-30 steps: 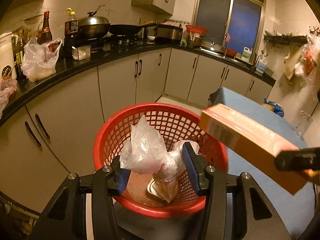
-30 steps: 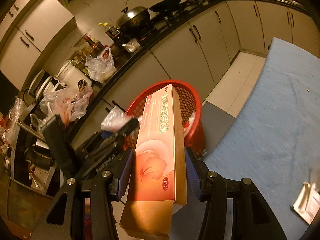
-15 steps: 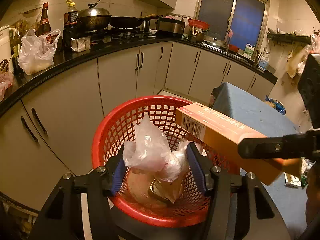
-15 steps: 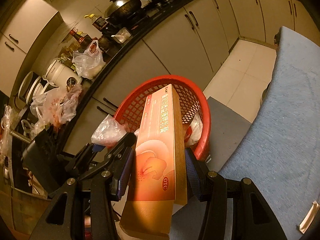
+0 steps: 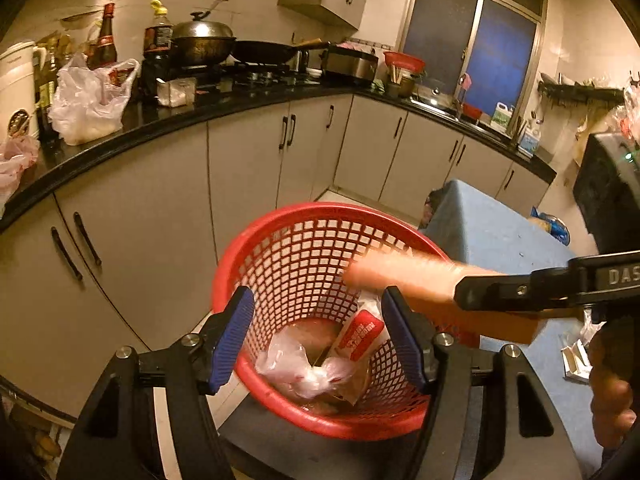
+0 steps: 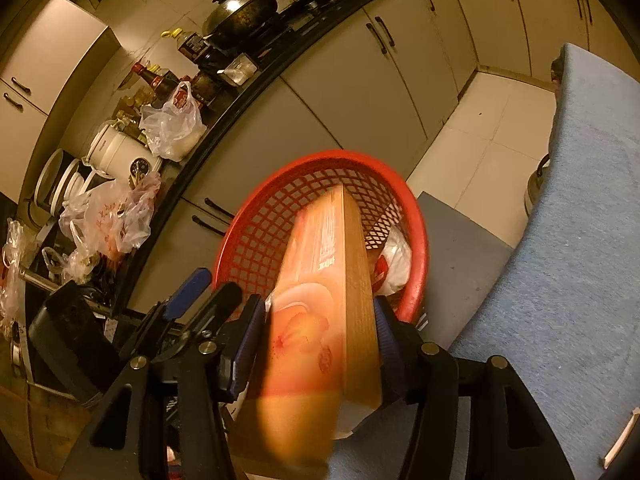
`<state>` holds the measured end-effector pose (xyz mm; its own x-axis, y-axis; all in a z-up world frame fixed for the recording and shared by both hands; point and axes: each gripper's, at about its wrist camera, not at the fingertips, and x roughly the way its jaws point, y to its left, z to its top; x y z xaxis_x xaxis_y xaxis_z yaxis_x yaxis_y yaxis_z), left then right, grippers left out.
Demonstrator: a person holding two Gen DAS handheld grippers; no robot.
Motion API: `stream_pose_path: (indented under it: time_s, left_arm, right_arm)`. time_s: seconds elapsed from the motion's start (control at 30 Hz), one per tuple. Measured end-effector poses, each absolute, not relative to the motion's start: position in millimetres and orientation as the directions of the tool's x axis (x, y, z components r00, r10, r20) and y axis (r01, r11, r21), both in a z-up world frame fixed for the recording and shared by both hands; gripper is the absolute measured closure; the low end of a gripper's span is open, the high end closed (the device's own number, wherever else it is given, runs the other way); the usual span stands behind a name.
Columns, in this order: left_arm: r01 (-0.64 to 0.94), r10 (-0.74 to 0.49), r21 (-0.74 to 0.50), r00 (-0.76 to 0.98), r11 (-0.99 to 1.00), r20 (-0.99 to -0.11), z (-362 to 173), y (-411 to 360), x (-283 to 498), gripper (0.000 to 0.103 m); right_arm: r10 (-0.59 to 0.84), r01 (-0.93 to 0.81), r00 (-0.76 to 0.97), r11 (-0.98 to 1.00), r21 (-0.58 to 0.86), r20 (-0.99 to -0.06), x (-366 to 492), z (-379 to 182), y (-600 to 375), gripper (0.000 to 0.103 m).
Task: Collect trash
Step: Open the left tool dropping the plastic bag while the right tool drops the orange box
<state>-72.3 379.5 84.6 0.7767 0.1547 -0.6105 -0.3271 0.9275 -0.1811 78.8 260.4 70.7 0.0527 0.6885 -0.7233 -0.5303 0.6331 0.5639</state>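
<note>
A red mesh basket [image 5: 280, 240] stands on a grey stool beside the blue table; it also shows in the right wrist view [image 6: 280, 184]. A crumpled clear plastic bag [image 5: 296, 364] lies inside it beside a red-labelled packet [image 5: 360, 334]. My left gripper [image 5: 318, 340] is open and empty just above the basket's near rim. My right gripper [image 6: 320, 332] is shut on a long orange box [image 6: 324, 272], whose far end is over the basket opening. The box shows blurred in the left wrist view [image 5: 404, 276].
A black countertop [image 5: 168, 128] with bottles, a wok and plastic bags curves behind the basket, over grey cabinets. The blue-covered table [image 6: 580, 240] lies to the right, with small white wrappers [image 5: 576, 360] on it. Tiled floor [image 6: 492, 128] lies beyond the stool.
My left gripper has opened and the plastic bag has dropped into the basket. My right gripper has tipped the orange box further over the basket.
</note>
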Motion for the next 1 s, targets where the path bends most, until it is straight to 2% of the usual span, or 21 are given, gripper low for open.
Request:
stream_pose_path:
  time_s: [0.3,0.7,1.0]
  left_arm:
    - [-0.331,0.169,-0.179,0.791,0.926,-0.589,93,378,-86,0.038]
    - [-0.3,0.157,-0.172,0.813,0.938,-0.561,105,352,-102,0.037]
    - [-0.265,0.137,-0.159,0.822,0.951,-0.553,110,323,-114,0.037]
  right_arm:
    - [0.703,-0.527,0.061,0.626,0.575,-0.709,71,75,257,0.043]
    - [0.756,-0.555,0.133,0.593,0.583,-0.641,36,105,208,0.042]
    - [0.75,-0.522,0.168,0.618,0.588,-0.639,19,99,170,0.042]
